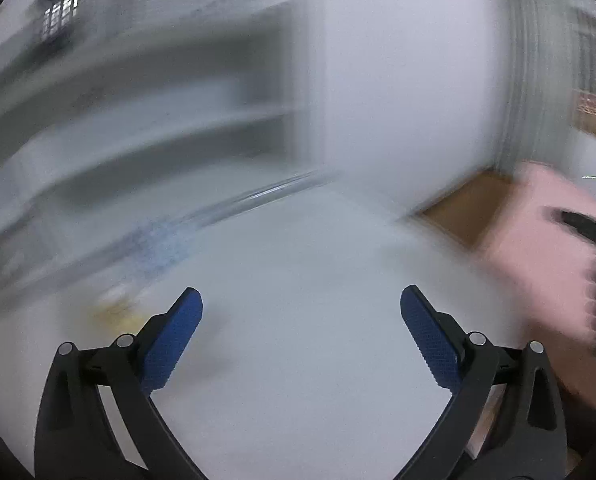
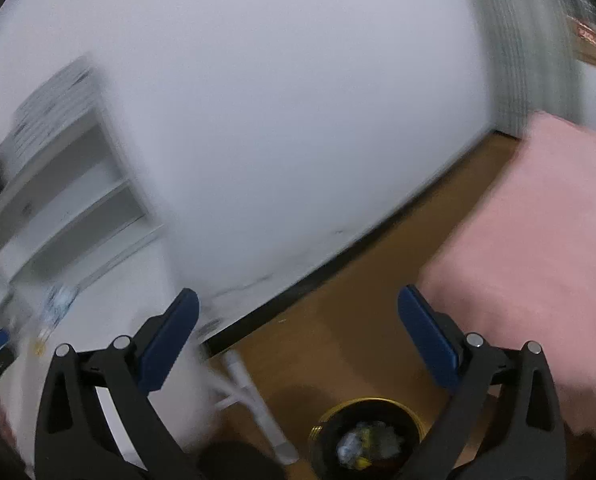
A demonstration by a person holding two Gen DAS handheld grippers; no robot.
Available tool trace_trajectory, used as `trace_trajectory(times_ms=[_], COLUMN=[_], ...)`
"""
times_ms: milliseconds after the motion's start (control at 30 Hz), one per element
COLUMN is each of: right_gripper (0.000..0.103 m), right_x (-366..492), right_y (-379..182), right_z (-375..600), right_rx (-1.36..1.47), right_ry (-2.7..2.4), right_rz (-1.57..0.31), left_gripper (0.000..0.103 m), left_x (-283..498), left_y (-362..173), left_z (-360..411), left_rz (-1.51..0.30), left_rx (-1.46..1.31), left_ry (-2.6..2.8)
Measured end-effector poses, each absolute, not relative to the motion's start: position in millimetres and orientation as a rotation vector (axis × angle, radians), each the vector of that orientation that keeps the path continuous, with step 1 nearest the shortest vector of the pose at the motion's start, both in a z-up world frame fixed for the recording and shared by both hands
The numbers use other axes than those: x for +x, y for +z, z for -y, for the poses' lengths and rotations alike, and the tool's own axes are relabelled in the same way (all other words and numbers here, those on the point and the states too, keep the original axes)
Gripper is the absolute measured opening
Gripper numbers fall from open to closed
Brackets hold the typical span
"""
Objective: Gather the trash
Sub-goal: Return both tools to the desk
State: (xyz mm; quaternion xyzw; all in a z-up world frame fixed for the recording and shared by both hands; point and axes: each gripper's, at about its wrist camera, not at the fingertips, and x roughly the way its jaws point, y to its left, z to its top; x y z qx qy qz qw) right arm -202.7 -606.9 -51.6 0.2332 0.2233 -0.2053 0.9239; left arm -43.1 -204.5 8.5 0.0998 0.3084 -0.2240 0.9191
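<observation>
Both views are smeared by motion, so detail is thin. The left gripper (image 1: 301, 308) stands wide with nothing between its blue pads, over a bare white tabletop (image 1: 298, 380). Just beyond its left finger lies a small blurred scrap (image 1: 116, 308), pale with a yellowish patch — probably the next piece of trash, though its kind cannot be told. Further out on that side, a bluish crumpled smear (image 1: 158, 240) may be another wrapper.

The right gripper (image 2: 298, 312) is also spread wide and empty. Below it, between its fingers, sits a dark bin (image 2: 367, 436) with a gold rim on the wooden floor (image 2: 337, 320), and crumpled trash (image 2: 361, 440) already lies inside.

Such scraps likely weigh almost nothing and crush easily, so a pinch across the bulkiest fold should do; thin film may slip or cling to the pads.

A white shelf unit (image 1: 178, 100) rises ahead-left of the left gripper, and pink bedding (image 2: 537, 240) lies to the right of the right one. White table legs (image 2: 250, 392) stand just left of the bin — the likeliest thing to catch on.
</observation>
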Motion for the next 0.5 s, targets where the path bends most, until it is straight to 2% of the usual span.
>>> trace_trajectory(times_ms=[133, 267, 500], right_gripper=[0.096, 0.096, 0.096], right_x=[-137, -105, -73], right_y=[-34, -20, -10], right_z=[535, 458, 369], right_rx=[0.375, 0.276, 0.082], right_ry=[-0.25, -0.085, 0.061], right_rz=[-0.5, -0.523, -0.55], left_gripper=[0.096, 0.096, 0.096], left_x=[36, 96, 100], left_y=[-22, -45, -56], left_z=[133, 119, 100], left_rz=[-0.809, -0.905, -0.923], left_rx=[0.106, 0.1, 0.088], left_ry=[-0.215, -0.133, -0.143])
